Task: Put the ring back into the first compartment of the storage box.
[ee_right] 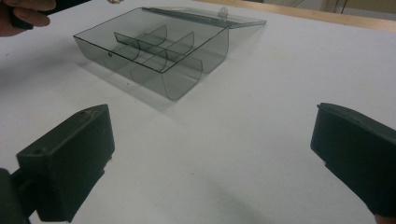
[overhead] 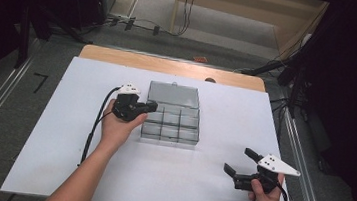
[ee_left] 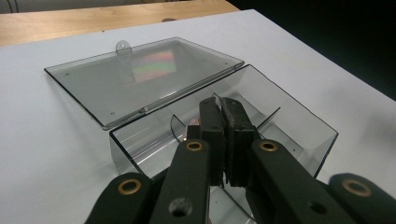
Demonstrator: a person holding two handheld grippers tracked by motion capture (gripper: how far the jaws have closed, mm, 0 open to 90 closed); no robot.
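Lying near the middle of the white table top [overhead: 207,194], a little toward the far side, the clear plastic box [overhead: 171,125] is open. Its lid [overhead: 174,95] is folded back flat on the table behind it, with a small tab on the far edge. Inside, thin dividers [ee_right: 154,49] cut the box into small compartments; in the high view I count two rows of three.

The left gripper [overhead: 151,107] is at the left end of the box, with its tips over the rim there. In the left gripper view its jaws are pressed together, pad against pad, above a compartment at that end. Something small and pale pink shows just beside the pads, but it is too small to tell what it is, or if the jaws have hold of it. The left hand [overhead: 118,124] rests on the table beside the box.

The right gripper [overhead: 240,161] is well apart from the box, near the front right corner of the table, in the right hand [overhead: 264,195]. Its jaws stand wide open with nothing between them, and they point toward the box.

The white top lies on a wooden table [overhead: 170,65], whose far edge is visible.
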